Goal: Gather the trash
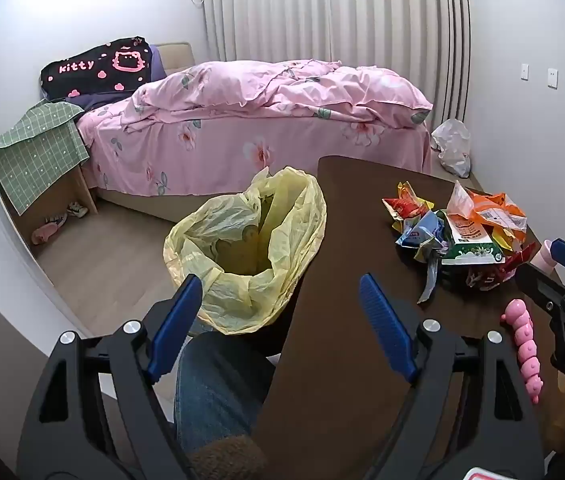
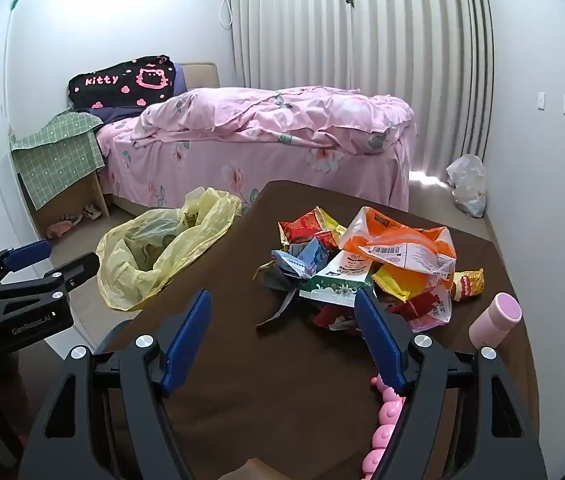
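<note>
A heap of crumpled snack wrappers (image 2: 366, 264) lies on the dark brown table (image 2: 242, 360); the same wrappers (image 1: 462, 232) sit at the right in the left wrist view. A yellow bin bag (image 1: 250, 248) stands open-mouthed beside the table's left edge, and that bag (image 2: 154, 252) shows left of the table in the right wrist view. My left gripper (image 1: 280, 300) is open and empty, over the table edge near the bag. Nearer than the wrappers, my right gripper (image 2: 282, 316) stands open above the table with nothing between its fingers.
A pink segmented toy (image 1: 526, 348) and a pink cylinder (image 2: 496, 318) lie on the table's right side. A bed with pink bedding (image 1: 262, 120) stands behind. A white bag (image 1: 452, 146) sits on the floor by the wall. A person's jeans-clad leg (image 1: 218, 384) is below the left gripper.
</note>
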